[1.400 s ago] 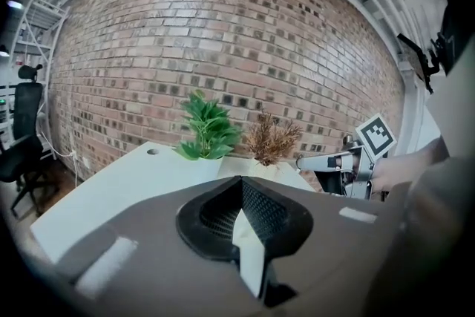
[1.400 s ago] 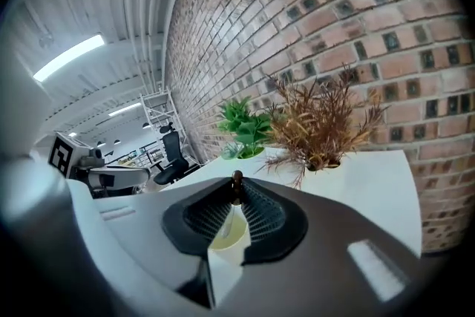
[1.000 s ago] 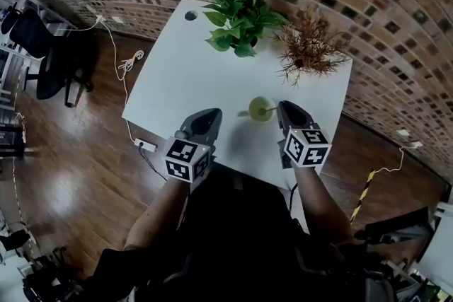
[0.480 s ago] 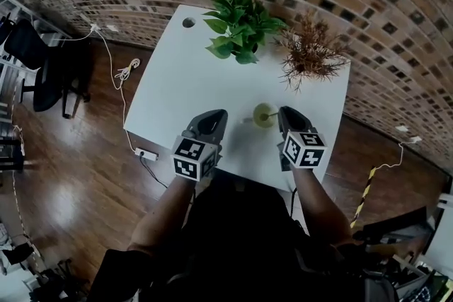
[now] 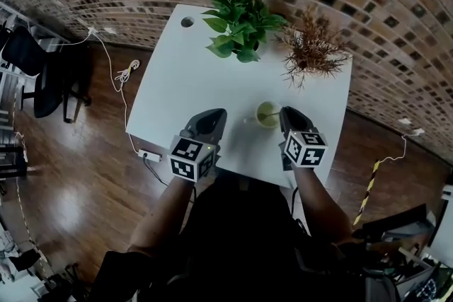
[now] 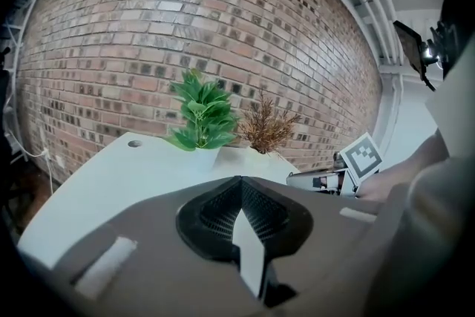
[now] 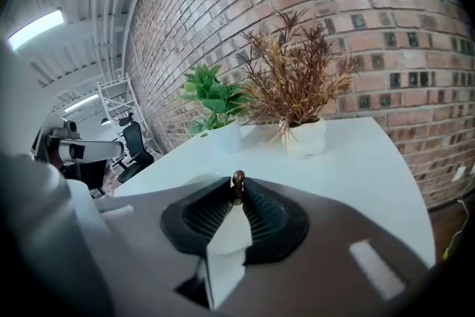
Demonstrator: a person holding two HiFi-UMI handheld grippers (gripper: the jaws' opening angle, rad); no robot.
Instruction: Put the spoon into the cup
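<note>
Hiding behind the body of the right gripper (image 7: 237, 188) in its own view, the cup (image 5: 267, 116) is showing only in the head view, pale green, just below frame centre on the white worktop (image 5: 187, 67). The spoon (image 7: 237, 179) is leaning in it, bowl unseen. Its dark brown knobbed handle end is sitting between the right gripper's opening jaws, pads touching it. The left gripper (image 6: 239, 185) is hovering closed, empty.
</note>
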